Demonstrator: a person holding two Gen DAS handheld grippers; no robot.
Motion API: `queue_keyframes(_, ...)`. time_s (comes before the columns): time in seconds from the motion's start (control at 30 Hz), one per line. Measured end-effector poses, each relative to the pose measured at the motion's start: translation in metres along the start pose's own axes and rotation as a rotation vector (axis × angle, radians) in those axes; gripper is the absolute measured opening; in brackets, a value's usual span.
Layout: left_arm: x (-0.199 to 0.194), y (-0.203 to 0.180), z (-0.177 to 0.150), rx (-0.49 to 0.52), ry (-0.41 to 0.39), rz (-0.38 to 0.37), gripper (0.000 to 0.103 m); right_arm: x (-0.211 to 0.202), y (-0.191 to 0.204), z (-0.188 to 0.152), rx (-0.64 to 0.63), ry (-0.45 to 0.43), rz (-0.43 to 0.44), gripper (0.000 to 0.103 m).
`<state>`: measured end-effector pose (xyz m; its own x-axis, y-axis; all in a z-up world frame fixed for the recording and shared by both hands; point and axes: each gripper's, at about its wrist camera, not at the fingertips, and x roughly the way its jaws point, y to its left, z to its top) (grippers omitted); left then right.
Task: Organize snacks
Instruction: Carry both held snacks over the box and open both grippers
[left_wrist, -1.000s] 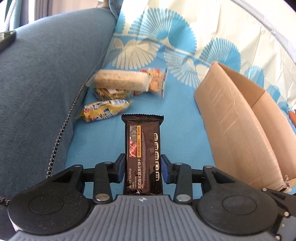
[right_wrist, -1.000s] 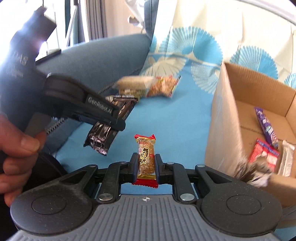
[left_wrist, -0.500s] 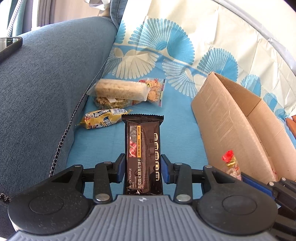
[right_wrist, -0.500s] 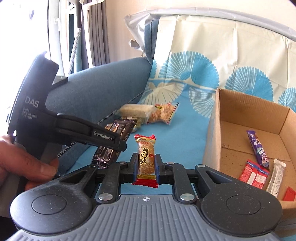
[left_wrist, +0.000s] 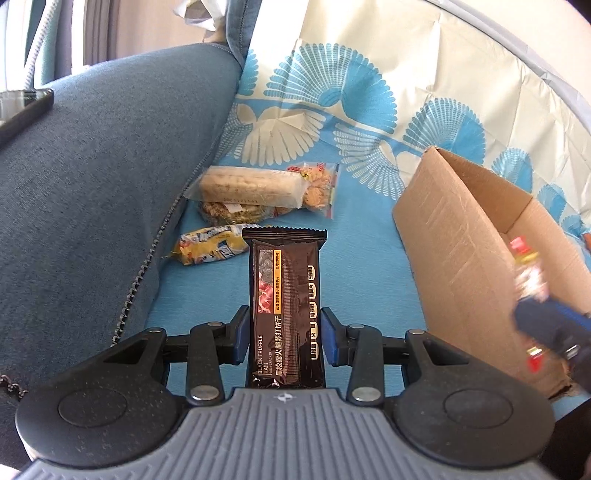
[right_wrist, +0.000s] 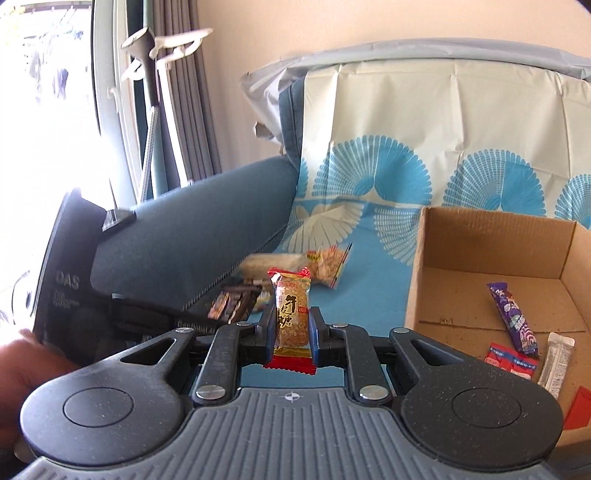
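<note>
Dark wrapper: black truffle cracker pack (left_wrist: 286, 314), clamped at its lower half between the blue-padded fingers (left_wrist: 240, 334) of the left gripper (left_wrist: 286, 332), held lengthwise, top edge pointing away, above the blue cover.
Gold wrapper: peanut candy (right_wrist: 291, 317) with red crimped ends, upright and pinched between the fingers of the right gripper (right_wrist: 293, 328).
Cardboard box (right_wrist: 495, 240): open-topped, on the sofa to the right of both grippers.
Only in right wrist view: box floor, with a purple bar (right_wrist: 511, 317), a red packet (right_wrist: 511, 363) just beside it, a white sachet (right_wrist: 557, 360) and a red corner at the frame edge; also the window, grey curtain and a white stand behind the sofa.
Only in left wrist view: yellow snack bag (left_wrist: 210, 247) lying just behind the dark pack's top left corner; a phone (left_wrist: 24, 110) on the armrest (left_wrist: 92, 184); box seen from outside, its floor hidden by the near wall.
Seen in both views: clear-wrapped pale bar (left_wrist: 251, 186) on top of another clear packet, next to a clear bag of biscuits (left_wrist: 319, 188), all on the blue cover (left_wrist: 362, 266) near the armrest, well apart from the box.
Cross-sighting: right gripper at the left wrist view's right edge, blurred, seemingly over the box's near corner with the candy's red end showing; left gripper and a hand (right_wrist: 33, 369) at the right wrist view's left, dark pack partly hidden behind the near gripper.
Backrest: cream sheet with blue fan pattern.
</note>
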<state>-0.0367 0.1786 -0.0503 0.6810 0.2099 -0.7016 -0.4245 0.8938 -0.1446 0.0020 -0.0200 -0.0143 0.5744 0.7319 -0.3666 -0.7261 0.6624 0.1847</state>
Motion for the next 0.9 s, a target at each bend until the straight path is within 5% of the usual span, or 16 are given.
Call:
queue_keyframes(0.23, -0.004, -0.016, 0.001, 0.022, -0.008, 0.058, 0.043, -0.015, -0.029, 0.010, 0.094, -0.054, 0.008, 0.019)
queue_keyframes(0.43, -0.006, -0.034, 0.009, -0.065, 0.008, 0.040, 0.043, -0.028, -0.057, 0.020, 0.171, -0.115, -0.039, 0.019)
queue_keyframes(0.63, -0.012, -0.077, 0.037, -0.109, -0.065, -0.006, 0.043, -0.041, -0.091, 0.023, 0.228, -0.159, -0.194, 0.019)
queue_keyframes(0.9, -0.033, -0.163, 0.060, 0.026, -0.159, -0.184, 0.043, -0.048, -0.140, 0.011, 0.386, -0.143, -0.466, 0.019)
